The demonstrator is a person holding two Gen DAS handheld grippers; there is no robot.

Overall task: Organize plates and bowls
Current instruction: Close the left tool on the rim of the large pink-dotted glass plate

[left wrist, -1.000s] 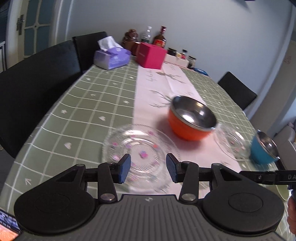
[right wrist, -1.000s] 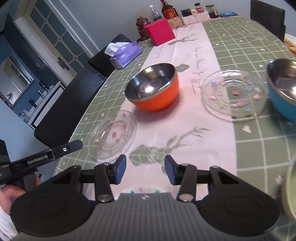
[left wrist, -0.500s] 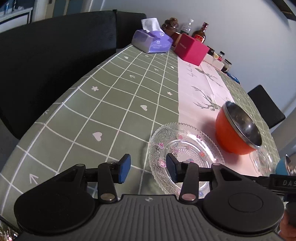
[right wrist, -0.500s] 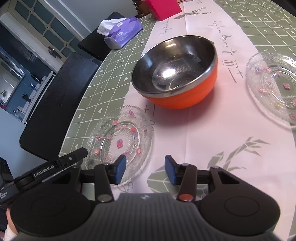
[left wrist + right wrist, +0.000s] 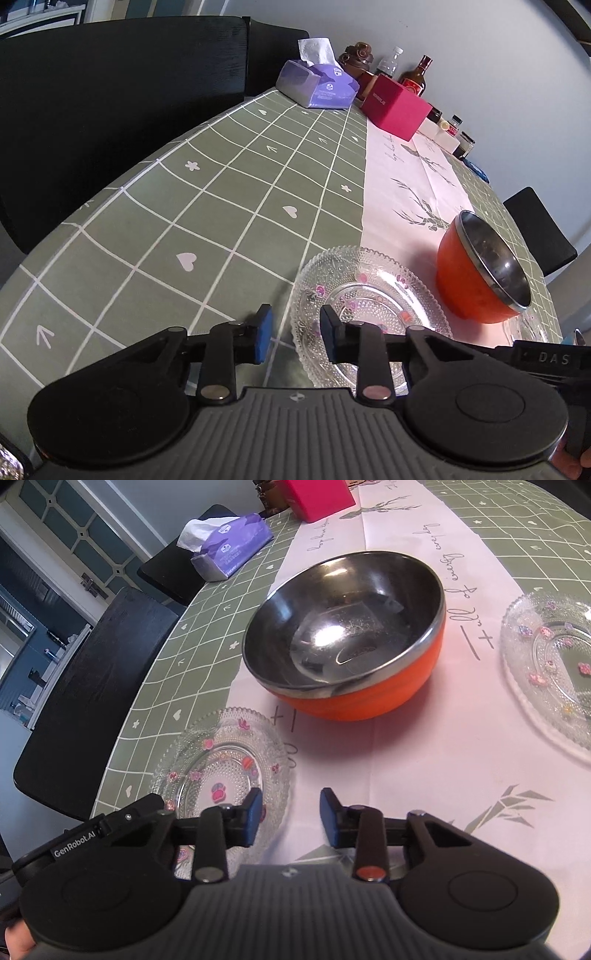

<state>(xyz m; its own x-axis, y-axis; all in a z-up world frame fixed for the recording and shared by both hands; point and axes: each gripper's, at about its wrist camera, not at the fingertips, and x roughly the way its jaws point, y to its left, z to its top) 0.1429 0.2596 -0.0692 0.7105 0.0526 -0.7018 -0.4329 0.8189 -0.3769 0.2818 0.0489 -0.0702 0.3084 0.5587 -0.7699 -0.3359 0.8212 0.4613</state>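
Glass caught the light nearest the table's (image 5: pixel 229 192) near edge, where the beaded plate (image 5: pixel 369 302) lay. Both tongs had just been narrowing: the left gripper (image 5: pixel 295 334) straddled its rim, the right gripper (image 5: pixel 290 814) its opposite rim, neither visibly pinching yet, seemingly to lift it together. Beyond, along the runner, stood the orange bowl (image 5: pixel 347 642), a second plate (image 5: pixel 554 672) beside it.

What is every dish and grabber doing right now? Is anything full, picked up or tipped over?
Orange bowl: upright on the runner, empty.
Near glass plate: flat on the table, empty, not lifted.
Far glass plate: flat on the table, empty.
Left gripper: open, jaws just been closing around the near plate's rim, not pressing.
Right gripper: open, jaws just been closing around the same plate's edge.
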